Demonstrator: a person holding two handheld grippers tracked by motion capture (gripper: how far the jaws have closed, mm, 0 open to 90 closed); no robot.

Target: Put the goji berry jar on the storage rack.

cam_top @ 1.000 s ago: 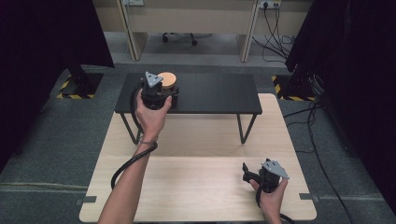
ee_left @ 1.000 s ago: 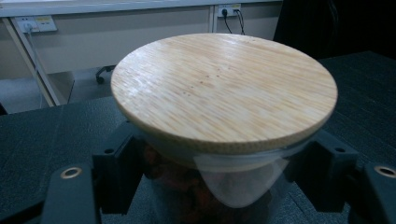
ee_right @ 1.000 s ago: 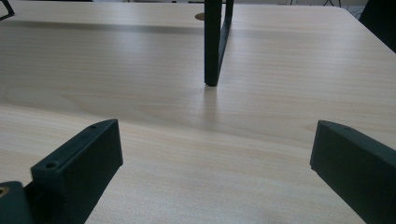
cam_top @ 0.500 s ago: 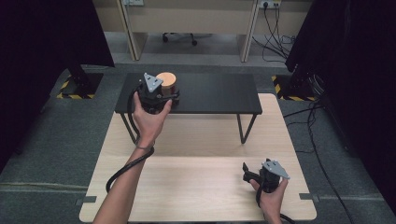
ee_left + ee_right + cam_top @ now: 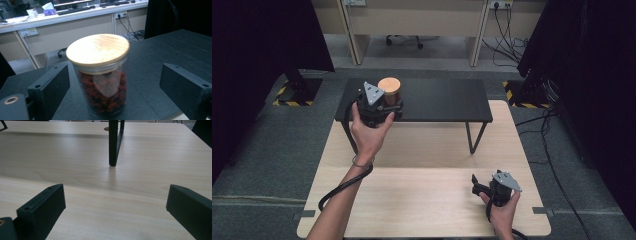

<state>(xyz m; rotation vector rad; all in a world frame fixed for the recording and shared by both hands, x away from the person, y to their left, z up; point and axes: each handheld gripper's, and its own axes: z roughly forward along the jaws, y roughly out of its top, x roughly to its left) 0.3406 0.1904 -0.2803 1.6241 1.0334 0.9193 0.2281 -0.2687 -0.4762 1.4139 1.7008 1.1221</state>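
Standing on the black shelf [image 5: 437, 100], the lidded glass jar [image 5: 101, 75] sat between your left gripper [image 5: 112, 87]'s wide, untouching jaws; placement looked done. Your right gripper [image 5: 115, 210] rested open and empty on the wooden table [image 5: 422, 190].

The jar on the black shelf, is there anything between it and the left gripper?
Nothing visible. The jar stands upright on the black shelf directly in front of the left gripper, framed by its open jaws with clear gaps on both sides, and no other object between them.
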